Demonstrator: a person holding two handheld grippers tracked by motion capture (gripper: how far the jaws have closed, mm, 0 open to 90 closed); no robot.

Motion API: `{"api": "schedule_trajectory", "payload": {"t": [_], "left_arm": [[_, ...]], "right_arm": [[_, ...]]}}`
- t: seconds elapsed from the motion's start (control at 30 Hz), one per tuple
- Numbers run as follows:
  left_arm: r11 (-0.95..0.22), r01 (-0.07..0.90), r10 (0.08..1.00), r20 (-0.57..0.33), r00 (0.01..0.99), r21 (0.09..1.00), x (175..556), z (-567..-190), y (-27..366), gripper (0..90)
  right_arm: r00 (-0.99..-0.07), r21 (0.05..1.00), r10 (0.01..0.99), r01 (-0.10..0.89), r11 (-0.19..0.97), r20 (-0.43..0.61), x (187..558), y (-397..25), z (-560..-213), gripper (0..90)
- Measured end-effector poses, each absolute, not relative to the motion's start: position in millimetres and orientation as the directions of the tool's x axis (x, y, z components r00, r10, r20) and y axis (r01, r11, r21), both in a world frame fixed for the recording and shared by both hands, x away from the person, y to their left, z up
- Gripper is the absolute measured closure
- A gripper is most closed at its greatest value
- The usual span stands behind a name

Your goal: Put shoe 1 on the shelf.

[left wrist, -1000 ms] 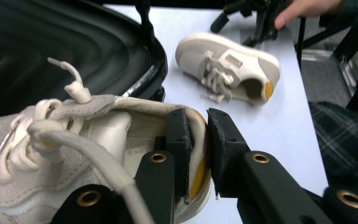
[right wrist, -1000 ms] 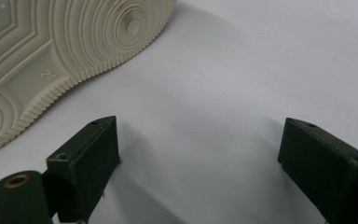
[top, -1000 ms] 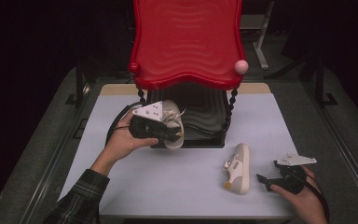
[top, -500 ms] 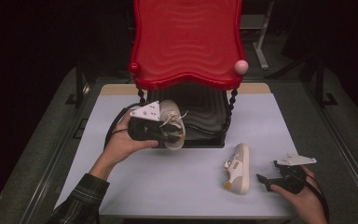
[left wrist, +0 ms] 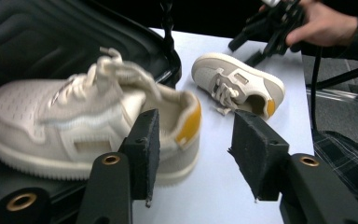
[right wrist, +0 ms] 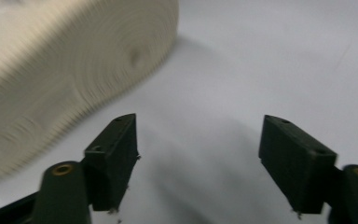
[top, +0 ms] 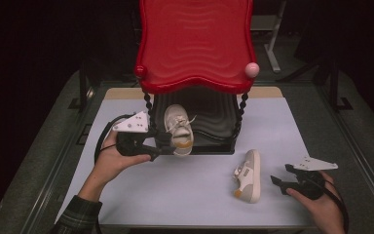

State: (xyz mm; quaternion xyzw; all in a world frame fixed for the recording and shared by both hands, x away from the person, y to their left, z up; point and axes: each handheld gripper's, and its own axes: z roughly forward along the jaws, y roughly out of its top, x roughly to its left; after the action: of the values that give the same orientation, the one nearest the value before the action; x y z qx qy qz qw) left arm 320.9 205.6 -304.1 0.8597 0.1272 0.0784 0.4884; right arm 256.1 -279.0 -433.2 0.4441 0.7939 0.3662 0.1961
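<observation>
A white sneaker with a yellow heel tab rests at the front of the black lower tray under the red shelf. My left gripper is open at its heel, and part of the heel lies between the jaws. The matching sneaker lies on its side on the pale mat at the right. My right gripper stands open just right of it, jaws empty, with the ribbed sole close ahead on the left.
The red wavy-topped shelf on beaded black posts overhangs the tray at the back centre. The lavender mat covers the table. Dark table rails run along both sides. A hand holds the right gripper in the left gripper view.
My left gripper has drawn back a little to the left from the sneaker, which stays on the tray. The right gripper and the second sneaker have hardly moved.
</observation>
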Motion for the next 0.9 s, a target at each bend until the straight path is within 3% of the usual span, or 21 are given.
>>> {"api": "schedule_trajectory", "payload": {"t": [0.17,0.33,0.67,0.9], "left_arm": [[-0.492,0.185,0.363,0.008,0.932,0.851,315,-315,213,42.2],[-0.478,0.218,0.421,0.004,0.907,0.851,314,-328,217,37.9],[-0.491,0.236,0.449,0.012,0.893,0.838,316,-344,209,35.9],[-0.504,0.236,0.449,0.019,0.893,0.831,315,-350,201,35.8]], "right_arm": [[-0.594,0.833,0.803,0.466,0.297,0.046,255,-258,-395,33.2],[-0.660,0.859,0.747,0.429,0.279,0.087,262,-234,-381,34.6],[-0.803,0.876,0.588,0.350,0.333,0.097,290,-156,-371,38.0],[-0.854,0.875,0.513,0.312,0.371,0.087,307,-111,-367,40.7]]}}
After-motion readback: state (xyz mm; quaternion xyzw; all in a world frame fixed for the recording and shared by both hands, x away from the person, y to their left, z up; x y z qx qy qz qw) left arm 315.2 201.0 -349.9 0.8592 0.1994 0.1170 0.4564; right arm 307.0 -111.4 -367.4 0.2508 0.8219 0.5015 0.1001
